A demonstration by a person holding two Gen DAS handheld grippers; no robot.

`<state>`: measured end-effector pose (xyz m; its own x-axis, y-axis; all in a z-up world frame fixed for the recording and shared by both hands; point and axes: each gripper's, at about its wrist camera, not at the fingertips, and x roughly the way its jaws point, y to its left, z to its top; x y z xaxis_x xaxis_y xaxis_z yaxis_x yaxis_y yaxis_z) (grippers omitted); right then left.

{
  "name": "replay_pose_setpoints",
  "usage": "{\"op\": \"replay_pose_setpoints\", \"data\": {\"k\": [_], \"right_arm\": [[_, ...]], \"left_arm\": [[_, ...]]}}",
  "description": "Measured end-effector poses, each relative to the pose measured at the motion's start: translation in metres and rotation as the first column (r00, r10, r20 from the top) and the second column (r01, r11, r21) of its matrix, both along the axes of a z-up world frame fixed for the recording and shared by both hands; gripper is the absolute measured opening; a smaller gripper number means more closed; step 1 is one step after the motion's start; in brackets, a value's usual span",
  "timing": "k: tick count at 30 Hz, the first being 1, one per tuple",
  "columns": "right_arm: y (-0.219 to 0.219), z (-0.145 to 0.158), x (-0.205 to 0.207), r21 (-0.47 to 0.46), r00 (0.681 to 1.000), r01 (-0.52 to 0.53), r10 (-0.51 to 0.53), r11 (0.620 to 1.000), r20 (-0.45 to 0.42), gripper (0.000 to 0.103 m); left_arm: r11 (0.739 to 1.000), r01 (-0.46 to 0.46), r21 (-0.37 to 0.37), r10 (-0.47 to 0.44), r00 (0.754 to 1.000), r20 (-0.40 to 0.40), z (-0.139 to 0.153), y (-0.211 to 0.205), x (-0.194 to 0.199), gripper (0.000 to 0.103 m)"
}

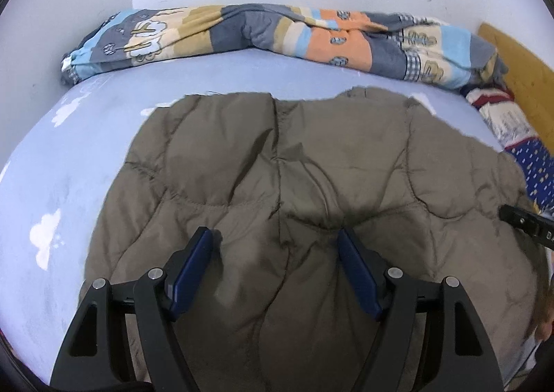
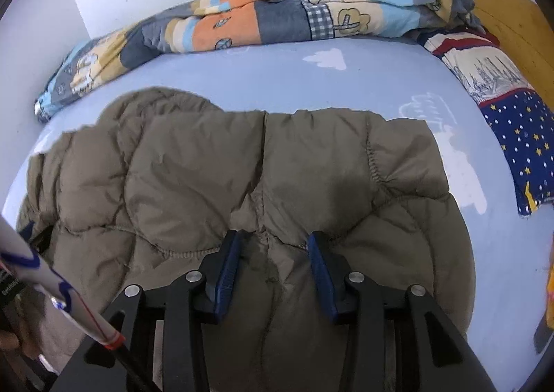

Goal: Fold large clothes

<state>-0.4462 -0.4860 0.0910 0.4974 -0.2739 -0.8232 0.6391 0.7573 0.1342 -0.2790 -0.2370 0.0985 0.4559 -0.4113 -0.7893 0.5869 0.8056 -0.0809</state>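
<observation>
With the quilted jacket point(image 1: 311, 184) spread on the bed point(image 1: 69, 167), your left tool point(image 1: 275, 246) gapes over it and your right tool point(image 2: 273, 246), half-parted, straddles a ridge unpinched, so the slick puffy fabric may slip out if you lift before clamping.

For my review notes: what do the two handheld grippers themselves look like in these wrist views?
Both match: the left gripper and right gripper have black angular linkage arms with round silver pivot pins and two flat fingers faced in dark blue. A white cable or strap with blue and red markings crosses the right view's lower left.
</observation>
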Motion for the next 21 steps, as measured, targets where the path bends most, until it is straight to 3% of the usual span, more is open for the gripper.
{"op": "replay_pose_setpoints", "data": {"k": [5,8,10,14,21], "right_arm": [[0.034,0.028,-0.041,-0.025,0.997,-0.006,0.008,1.0,0.08,0.045],[0.059,0.025,-0.069,0.024,0.993,-0.002,-0.001,1.0,0.114,0.045],[0.077,0.014,-0.083,0.051,0.994,-0.004,-0.002,0.999,0.108,0.045],[0.09,-0.009,-0.087,0.033,0.999,-0.01,0.009,0.999,0.031,0.045],[0.075,-0.032,-0.077,0.094,1.0,-0.006,0.005,0.996,0.007,0.046]], "left_arm": [[0.998,0.042,-0.036,-0.039,0.997,0.069,0.027,0.03,-0.047,0.074],[0.997,0.056,-0.047,-0.053,0.997,0.056,0.024,0.044,-0.077,0.074],[0.997,0.077,0.001,-0.077,0.995,0.056,0.012,0.046,-0.092,0.074],[0.993,0.092,0.068,-0.097,0.993,0.071,-0.009,0.037,-0.09,0.075],[0.997,0.055,0.057,-0.057,0.998,0.036,-0.023,0.029,-0.079,0.079]]}}
